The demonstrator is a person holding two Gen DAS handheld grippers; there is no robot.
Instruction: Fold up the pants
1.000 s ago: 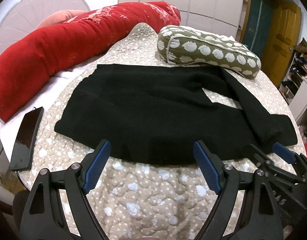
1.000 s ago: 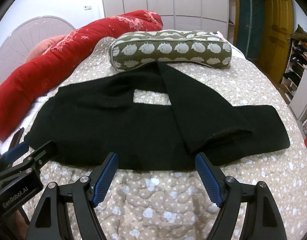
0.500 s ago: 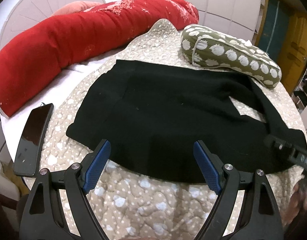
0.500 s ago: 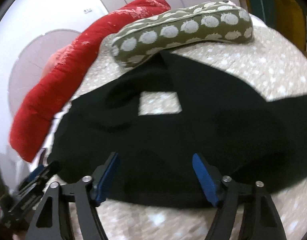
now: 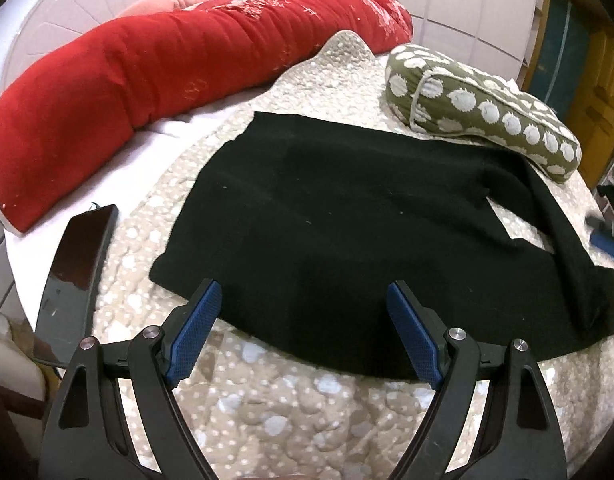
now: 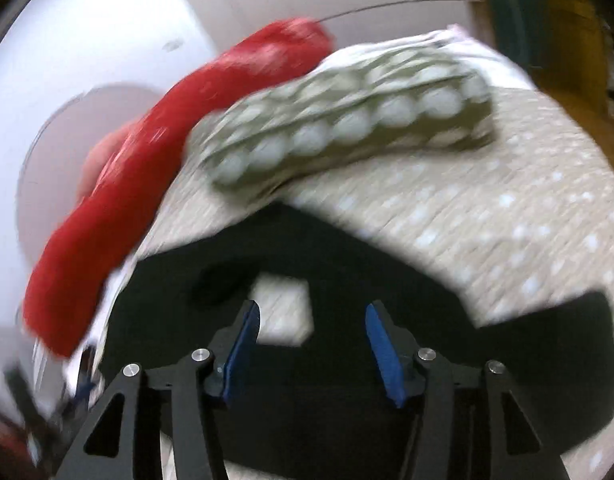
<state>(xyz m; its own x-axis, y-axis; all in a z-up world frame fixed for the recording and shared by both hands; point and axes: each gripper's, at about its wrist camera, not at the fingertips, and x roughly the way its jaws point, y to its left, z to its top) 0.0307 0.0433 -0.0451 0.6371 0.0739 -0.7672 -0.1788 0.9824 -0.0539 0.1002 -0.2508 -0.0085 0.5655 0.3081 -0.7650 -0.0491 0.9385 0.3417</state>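
Lying flat mid-frame on a beige dotted quilted bedspread (image 5: 267, 408): black knit pants (image 5: 347, 240).
Left gripper (image 5: 303, 332) is hovering spread; right gripper (image 6: 313, 350) is closing, gripping nothing; yellow wooden door (image 5: 599, 92) is standing upper right.

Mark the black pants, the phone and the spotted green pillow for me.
black pants (image 5: 347, 232): left wrist view, middle of the cloth.
phone (image 5: 77, 264): left wrist view, dark screen.
spotted green pillow (image 5: 487, 108): left wrist view, its top side.

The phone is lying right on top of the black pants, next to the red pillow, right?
Not quite. In the left wrist view the phone lies on the bed beside the black pants, apart from them, not on top. It is next to the red pillow.
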